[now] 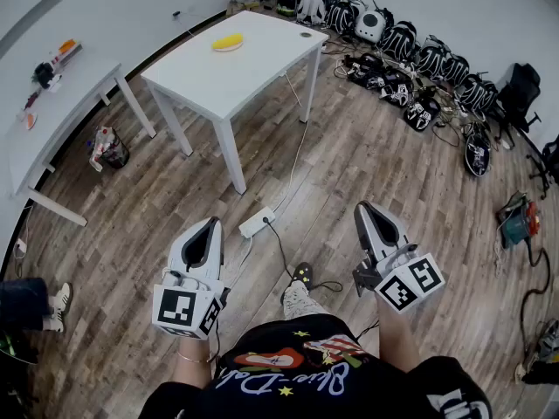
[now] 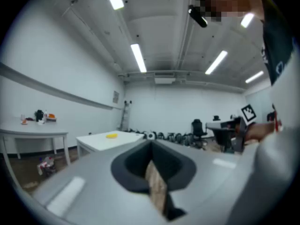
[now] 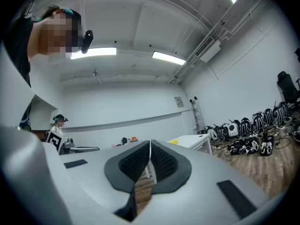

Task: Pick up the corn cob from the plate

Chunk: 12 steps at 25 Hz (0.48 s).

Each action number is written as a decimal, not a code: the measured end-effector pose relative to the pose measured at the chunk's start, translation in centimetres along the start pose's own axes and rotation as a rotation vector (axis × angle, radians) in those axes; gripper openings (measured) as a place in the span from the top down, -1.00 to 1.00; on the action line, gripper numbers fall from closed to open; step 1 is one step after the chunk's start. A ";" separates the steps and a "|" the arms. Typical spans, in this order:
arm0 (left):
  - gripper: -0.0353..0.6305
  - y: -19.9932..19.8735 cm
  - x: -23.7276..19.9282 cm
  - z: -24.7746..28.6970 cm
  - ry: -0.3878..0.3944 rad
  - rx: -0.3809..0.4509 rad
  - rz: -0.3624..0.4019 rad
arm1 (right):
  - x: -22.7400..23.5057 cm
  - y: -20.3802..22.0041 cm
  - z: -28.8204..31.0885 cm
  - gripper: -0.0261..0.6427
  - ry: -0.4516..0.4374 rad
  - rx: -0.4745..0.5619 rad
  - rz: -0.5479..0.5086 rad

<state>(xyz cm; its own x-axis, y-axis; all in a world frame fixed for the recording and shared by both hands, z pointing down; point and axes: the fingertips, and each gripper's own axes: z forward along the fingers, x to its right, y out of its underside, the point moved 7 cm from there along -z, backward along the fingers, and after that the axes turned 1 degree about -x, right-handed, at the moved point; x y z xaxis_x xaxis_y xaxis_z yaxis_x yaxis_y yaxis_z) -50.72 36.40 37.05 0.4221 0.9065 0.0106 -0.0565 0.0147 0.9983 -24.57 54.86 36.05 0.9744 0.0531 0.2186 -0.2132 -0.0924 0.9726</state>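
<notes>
A yellow plate point(image 1: 227, 43) lies on the far end of the white table point(image 1: 262, 55), well ahead of me across the wooden floor. The corn cob on it is too small to tell apart from the plate. The same yellow patch shows in the left gripper view as the plate point(image 2: 111, 135) and in the right gripper view as the plate point(image 3: 173, 141). I hold my left gripper point(image 1: 212, 223) point(image 2: 151, 143) and my right gripper point(image 1: 362, 206) point(image 3: 150, 142) level at waist height. Both are far from the table, with jaws shut and nothing between them.
A second white table point(image 1: 52, 103) with small items stands at the left. A row of backpacks point(image 1: 410, 51) lines the far right wall. A power strip point(image 1: 257, 223) with cables lies on the floor ahead, and a bag point(image 1: 109, 148) sits between the tables. Another person's shoe point(image 1: 57, 304) is at the left.
</notes>
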 end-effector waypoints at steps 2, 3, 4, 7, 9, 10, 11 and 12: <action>0.90 -0.9 0.0 4.3 0.000 -0.010 -0.009 | 3.5 -1.4 2.1 0.87 -0.005 0.005 0.013; 0.90 -1.4 -0.1 6.5 -0.001 -0.013 -0.009 | 5.2 -2.0 3.4 0.87 -0.011 0.012 0.020; 0.90 -1.9 -0.3 8.7 -0.003 -0.012 -0.005 | 6.8 -2.6 4.7 0.87 -0.022 0.022 0.027; 0.90 -3.4 -0.4 15.1 -0.010 0.013 0.008 | 10.8 -4.0 8.8 0.87 -0.090 0.058 0.045; 0.90 -4.1 0.2 18.2 -0.007 0.029 0.007 | 13.0 -4.5 11.0 0.87 -0.141 0.067 0.037; 0.90 -4.4 0.6 19.5 -0.005 0.028 0.006 | 14.0 -4.7 11.8 0.87 -0.160 0.068 0.034; 0.90 -4.5 1.0 20.6 -0.004 0.022 0.004 | 14.9 -4.8 12.6 0.87 -0.175 0.067 0.037; 0.90 -4.6 1.1 21.7 -0.005 0.014 0.003 | 15.8 -4.9 13.4 0.87 -0.187 0.065 0.046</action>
<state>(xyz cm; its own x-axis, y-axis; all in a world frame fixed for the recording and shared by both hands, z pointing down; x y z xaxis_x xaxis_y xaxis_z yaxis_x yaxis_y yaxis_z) -30.38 28.19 33.74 0.4268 0.9042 0.0139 -0.0455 0.0061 0.9989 -7.12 42.78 33.67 0.9614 -0.1376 0.2384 -0.2587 -0.1552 0.9534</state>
